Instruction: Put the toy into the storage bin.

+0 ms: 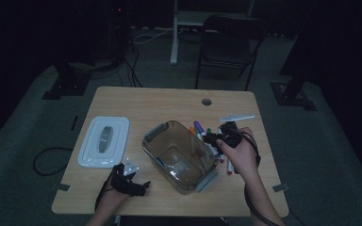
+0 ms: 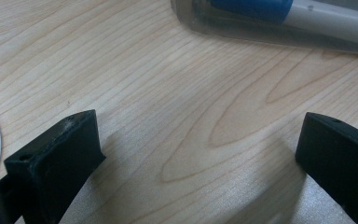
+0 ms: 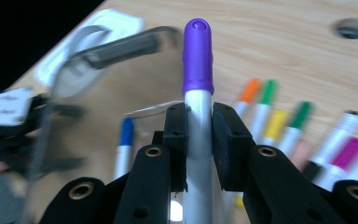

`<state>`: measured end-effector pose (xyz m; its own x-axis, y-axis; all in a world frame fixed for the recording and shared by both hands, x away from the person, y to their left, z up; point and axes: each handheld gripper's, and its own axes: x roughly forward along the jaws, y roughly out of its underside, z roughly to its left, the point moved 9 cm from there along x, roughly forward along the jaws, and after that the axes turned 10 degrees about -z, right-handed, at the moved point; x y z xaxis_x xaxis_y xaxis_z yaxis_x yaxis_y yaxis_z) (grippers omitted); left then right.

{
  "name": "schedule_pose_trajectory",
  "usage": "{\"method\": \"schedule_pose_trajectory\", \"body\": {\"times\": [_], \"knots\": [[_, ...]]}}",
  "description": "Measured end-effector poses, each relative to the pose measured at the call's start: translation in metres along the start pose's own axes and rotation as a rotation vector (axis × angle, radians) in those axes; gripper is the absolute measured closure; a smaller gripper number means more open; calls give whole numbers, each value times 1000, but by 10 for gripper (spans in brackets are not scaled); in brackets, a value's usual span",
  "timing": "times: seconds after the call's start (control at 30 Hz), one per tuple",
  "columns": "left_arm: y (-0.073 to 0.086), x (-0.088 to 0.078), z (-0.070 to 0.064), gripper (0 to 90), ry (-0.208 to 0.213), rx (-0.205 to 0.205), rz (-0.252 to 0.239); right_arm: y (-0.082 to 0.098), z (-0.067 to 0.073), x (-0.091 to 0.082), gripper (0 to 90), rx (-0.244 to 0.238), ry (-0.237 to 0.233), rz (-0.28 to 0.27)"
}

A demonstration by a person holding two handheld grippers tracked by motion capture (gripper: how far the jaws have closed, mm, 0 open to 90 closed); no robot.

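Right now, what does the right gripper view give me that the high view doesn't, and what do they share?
Right gripper view alone: the right hand-held gripper shut on the white barrel of the purple-capped marker, cap pointing away from the camera.

High view alone: the white lid lying whole at the table's left, and the chair beyond the table.

Both: the clear bin with a blue-capped marker inside, the row of loose markers beside it, the left hand-held gripper near the bin, the table's round hole.

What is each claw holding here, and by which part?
The right claw grips the purple-capped marker by its white barrel, just below the cap. The left claw stands open over bare table, holding nothing.
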<state>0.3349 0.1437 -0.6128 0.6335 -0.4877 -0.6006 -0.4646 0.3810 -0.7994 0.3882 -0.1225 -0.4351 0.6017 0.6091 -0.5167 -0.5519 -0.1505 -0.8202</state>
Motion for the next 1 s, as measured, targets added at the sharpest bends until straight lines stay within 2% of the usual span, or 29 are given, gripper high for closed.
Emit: {"method": "schedule_pose_trajectory", "body": {"times": [0.03,0.07,0.1,0.2,0.23,0.27,0.37,0.43,0.5,0.53,0.6,0.63,0.67,0.77,0.8,0.83,0.87,0.97,1.0], "knots": [[0,0,0,7,0,0,0,0,11,6,763,-23,-18,16],[0,0,0,7,0,0,0,0,11,6,763,-23,-18,16],[0,0,0,6,0,0,0,0,24,13,763,-20,-68,30],[0,0,0,7,0,-1,0,0,30,17,763,-30,-78,38],[0,0,0,7,0,0,0,1,36,21,763,-48,-85,48],[0,0,0,6,0,1,1,5,51,33,763,-61,-123,81],[0,0,0,6,-1,-1,-1,9,58,43,763,-73,-131,109],[0,0,0,7,-1,-1,-1,16,68,57,763,-67,-156,146],[0,0,0,7,0,0,0,19,71,62,763,-68,-164,159],[0,0,0,7,0,0,0,24,75,73,763,-64,-176,188],[0,0,0,6,0,0,1,30,79,82,763,-66,-179,223],[0,0,0,6,0,0,1,30,79,82,763,-66,-179,223],[0,0,0,7,0,0,0,35,82,90,763,-64,-185,248],[0,0,0,7,0,0,0,39,84,97,763,-57,-187,274],[0,0,0,7,0,0,0,44,85,104,763,-46,-197,303],[0,0,0,7,0,0,0,44,85,104,763,-46,-197,303],[0,0,0,7,0,0,0,49,85,110,763,-46,-191,332],[0,0,0,6,1,0,1,54,86,115,763,-44,-198,360],[0,0,0,7,1,0,0,58,87,119,763,-41,-200,384]]}}
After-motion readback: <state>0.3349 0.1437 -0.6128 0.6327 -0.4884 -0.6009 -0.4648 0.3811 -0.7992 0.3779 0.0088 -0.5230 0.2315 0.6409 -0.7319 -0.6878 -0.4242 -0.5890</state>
